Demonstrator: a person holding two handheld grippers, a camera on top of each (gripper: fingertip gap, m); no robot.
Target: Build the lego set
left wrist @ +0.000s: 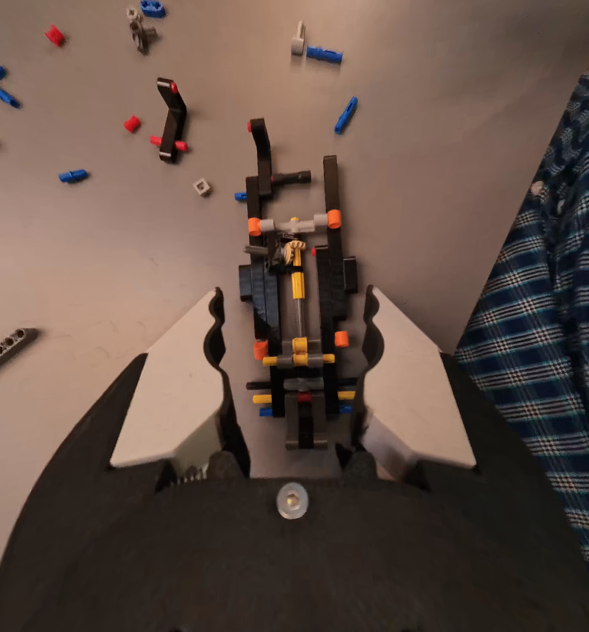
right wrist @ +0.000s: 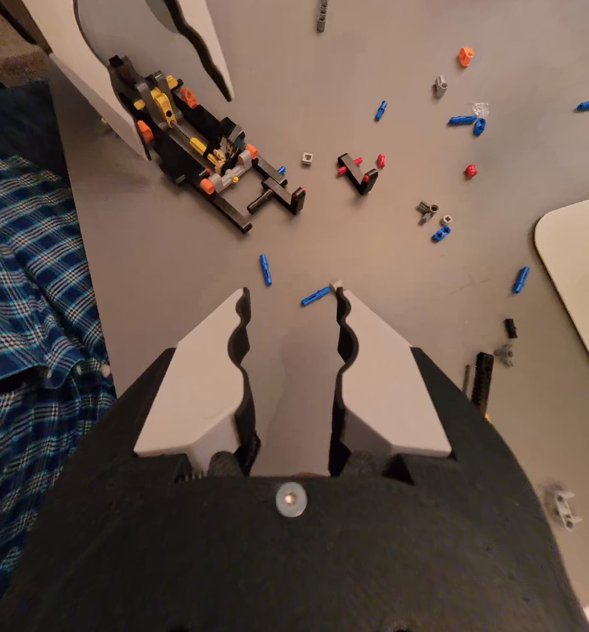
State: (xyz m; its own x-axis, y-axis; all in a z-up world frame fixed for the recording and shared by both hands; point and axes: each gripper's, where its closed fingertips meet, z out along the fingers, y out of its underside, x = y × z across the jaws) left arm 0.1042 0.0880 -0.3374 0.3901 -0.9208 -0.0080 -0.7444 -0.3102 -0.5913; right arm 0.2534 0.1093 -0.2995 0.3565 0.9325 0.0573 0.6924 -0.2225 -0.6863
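The partly built Lego chassis (left wrist: 296, 307), black with yellow, orange and grey parts, lies on the grey table (left wrist: 115, 256). My left gripper (left wrist: 295, 297) is open, its jaws standing either side of the chassis's near end. In the right wrist view the chassis (right wrist: 197, 150) lies at upper left between the left gripper's white fingers (right wrist: 91, 89). My right gripper (right wrist: 292, 294) is open and empty above the table. A blue pin (right wrist: 315, 295) and a small light grey piece (right wrist: 336, 284) lie at its right fingertip.
A black bent beam with red pins (left wrist: 171, 119) (right wrist: 356, 172) and many loose blue, red and grey pieces lie scattered. A grey holed beam (left wrist: 6, 349) lies left. A white rounded board (right wrist: 580, 273) sits right. A person's plaid shirt (left wrist: 542, 307) (right wrist: 30, 256) borders the table. The tips of one gripper are about 15 centimetres away from the tips of the other. The left gripper is farther from the blue pin (right wrist: 315, 295), some 15 centimetres, than the right, some 5 centimetres. Seen from the left wrist view (left wrist: 324, 54) as well.
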